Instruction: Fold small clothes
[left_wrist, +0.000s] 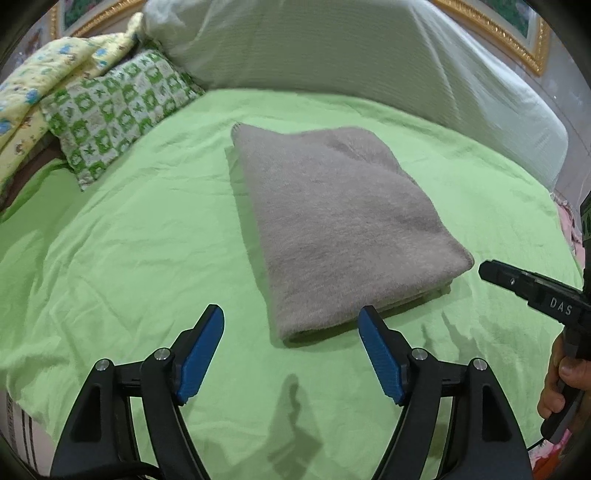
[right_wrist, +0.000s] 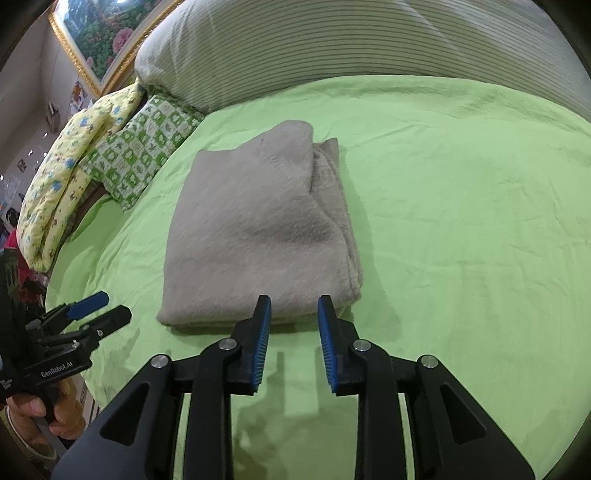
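the folded grey garment (left_wrist: 340, 225) lies flat in the middle of the green sheet (left_wrist: 129, 240). the left gripper (left_wrist: 291, 325) hangs spread wide and empty just short of the garment's near edge. the right gripper (right_wrist: 294, 314) hangs partly spread and empty at that same edge.

You've got one grey fleecy garment (left_wrist: 340, 225), folded into a thick rectangular stack with several layers showing at the near edge. It lies flat, mid-bed on the green sheet (left_wrist: 129, 240), long side running away from you. In the right wrist view one far corner sticks up and a stitched hem runs down its right side
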